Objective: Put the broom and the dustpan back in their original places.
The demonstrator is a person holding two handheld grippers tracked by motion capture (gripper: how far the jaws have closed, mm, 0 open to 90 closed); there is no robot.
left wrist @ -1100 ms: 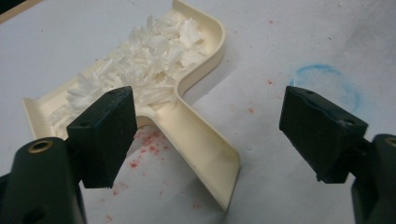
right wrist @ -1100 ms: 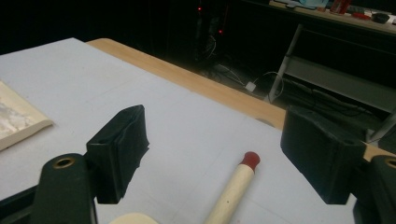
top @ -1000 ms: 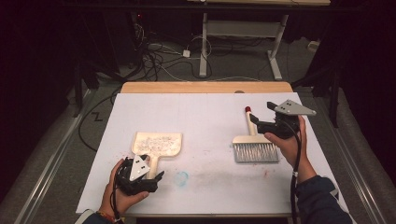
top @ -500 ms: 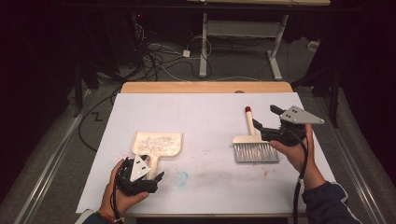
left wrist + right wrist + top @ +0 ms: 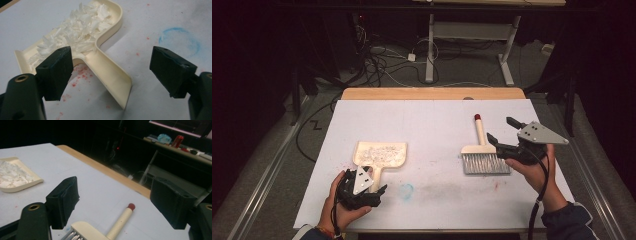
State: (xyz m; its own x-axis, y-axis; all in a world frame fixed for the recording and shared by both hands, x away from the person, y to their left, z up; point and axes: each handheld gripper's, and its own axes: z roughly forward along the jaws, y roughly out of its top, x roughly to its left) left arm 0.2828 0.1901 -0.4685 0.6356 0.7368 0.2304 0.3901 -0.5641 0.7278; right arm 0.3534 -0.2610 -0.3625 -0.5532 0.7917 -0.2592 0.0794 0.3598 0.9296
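High view: at the near edge of the white table surface (image 5: 432,120), the left gripper (image 5: 377,187) is sitting low in the person's left hand (image 5: 343,210), with the hand and the grey plate covering most of its jaws, so their spacing is hard to read here. Left gripper view is resolving this: the two black jaws are standing wide apart, gripping nothing, with the flat handle of the cream plastic dustpan (image 5: 100,50) lying between them and touching neither. The far corner of the pan is being cut off by the top edge of this view. The pile of white shredded scraps (image 5: 75,30) is resting inside the pan. Red specks and a faint blue ring stain (image 5: 180,40) are marking the surface beside the handle.

Slightly farther out on the right, the right gripper (image 5: 502,134) is being held just beside the cream hand brush with grey bristles and a red-tipped handle (image 5: 482,150), which is lying flat on the table. Right gripper view is showing its jaws spread wide and empty, hovering above the brush (image 5: 117,225); the bristles are being cropped by the bottom edge. Contact with the brush cannot be determined.

Beyond the table, the dark floor with tangled cables (image 5: 382,55) is difficult to make out.
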